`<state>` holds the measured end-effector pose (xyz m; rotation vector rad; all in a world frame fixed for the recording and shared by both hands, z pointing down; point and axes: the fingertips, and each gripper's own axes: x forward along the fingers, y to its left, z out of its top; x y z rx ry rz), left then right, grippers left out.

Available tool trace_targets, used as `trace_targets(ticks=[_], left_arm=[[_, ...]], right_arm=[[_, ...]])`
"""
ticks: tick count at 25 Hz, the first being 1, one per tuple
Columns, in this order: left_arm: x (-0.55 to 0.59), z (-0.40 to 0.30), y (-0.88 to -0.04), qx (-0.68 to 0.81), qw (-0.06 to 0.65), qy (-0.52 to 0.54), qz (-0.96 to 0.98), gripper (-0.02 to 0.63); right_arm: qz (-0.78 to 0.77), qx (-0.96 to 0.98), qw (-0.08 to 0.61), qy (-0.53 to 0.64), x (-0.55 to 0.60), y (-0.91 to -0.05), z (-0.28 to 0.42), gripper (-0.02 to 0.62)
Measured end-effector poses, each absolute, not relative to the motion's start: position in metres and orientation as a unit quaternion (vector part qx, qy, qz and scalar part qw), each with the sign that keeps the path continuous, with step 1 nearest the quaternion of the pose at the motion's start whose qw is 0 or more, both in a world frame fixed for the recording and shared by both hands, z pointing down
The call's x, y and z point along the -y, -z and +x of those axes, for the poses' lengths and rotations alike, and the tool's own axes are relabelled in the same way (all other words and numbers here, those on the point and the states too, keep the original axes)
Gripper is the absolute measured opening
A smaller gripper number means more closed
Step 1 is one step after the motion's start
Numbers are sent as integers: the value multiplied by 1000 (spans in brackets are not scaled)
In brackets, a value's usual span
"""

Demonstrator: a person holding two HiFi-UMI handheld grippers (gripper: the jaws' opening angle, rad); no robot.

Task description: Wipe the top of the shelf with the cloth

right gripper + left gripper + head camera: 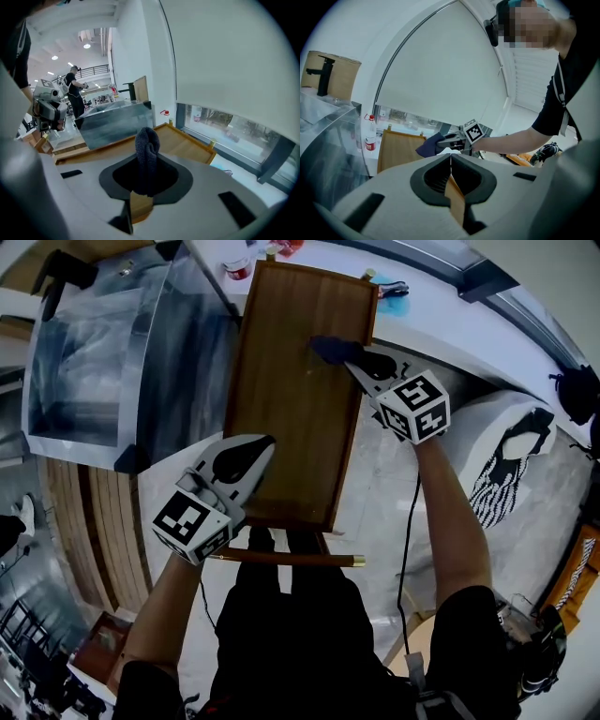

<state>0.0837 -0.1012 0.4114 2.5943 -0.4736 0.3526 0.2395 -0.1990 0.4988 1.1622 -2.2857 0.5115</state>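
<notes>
My right tongs (354, 360) are clamped on the dark cloth (326, 347), holding it against the shelf top (286, 418) near its 1 o'clock edge, placed for a wiping stroke, I judge; my left tongs (258, 448), closed together on nothing, sit at the 7 o'clock corner, seemingly to steady it.

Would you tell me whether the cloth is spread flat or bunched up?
Bunched up: the cloth stands as a dark wad pinched in the right hand-held gripper, not spread over the shelf top.

Bright daylight (fisheye-warped, dark-vignetted edges)
</notes>
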Motion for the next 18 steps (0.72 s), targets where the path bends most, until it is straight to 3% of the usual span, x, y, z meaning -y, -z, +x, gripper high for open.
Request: trace_targets(ticks=[18], left_arm=[[102, 94, -433, 184, 266, -147, 935, 21]], right_arm=[[508, 780, 361, -60, 306, -512, 318, 58]])
